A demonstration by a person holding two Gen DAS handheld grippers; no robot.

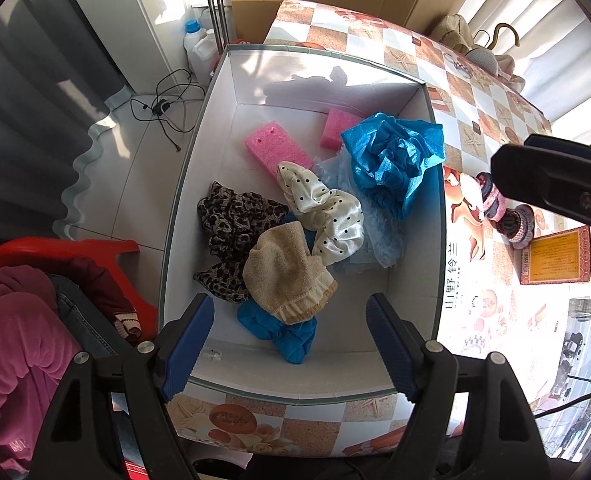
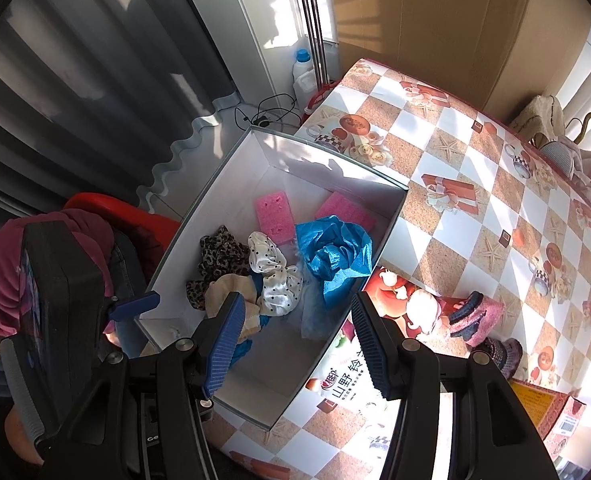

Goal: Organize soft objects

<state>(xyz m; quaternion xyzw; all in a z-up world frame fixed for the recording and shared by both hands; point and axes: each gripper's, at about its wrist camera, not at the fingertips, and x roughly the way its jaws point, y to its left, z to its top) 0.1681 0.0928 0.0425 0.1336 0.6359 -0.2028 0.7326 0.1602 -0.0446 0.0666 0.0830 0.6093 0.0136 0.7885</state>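
A white-lined box stands on the checkered table and holds soft things: two pink sponges, a crumpled blue cloth, a cream polka-dot scrunchie, a leopard scrunchie, a beige knit piece and a pale blue fluffy cloth. My left gripper hangs open over the box's near end, with nothing between its fingers. My right gripper is open and empty above the box's right wall. On the table to the right lie pink and dark knit pieces.
An orange printed carton sits on the table beside the knit pieces. A red plastic stool and a person's magenta sleeve are left of the box. Cables and white bottles are on the floor behind.
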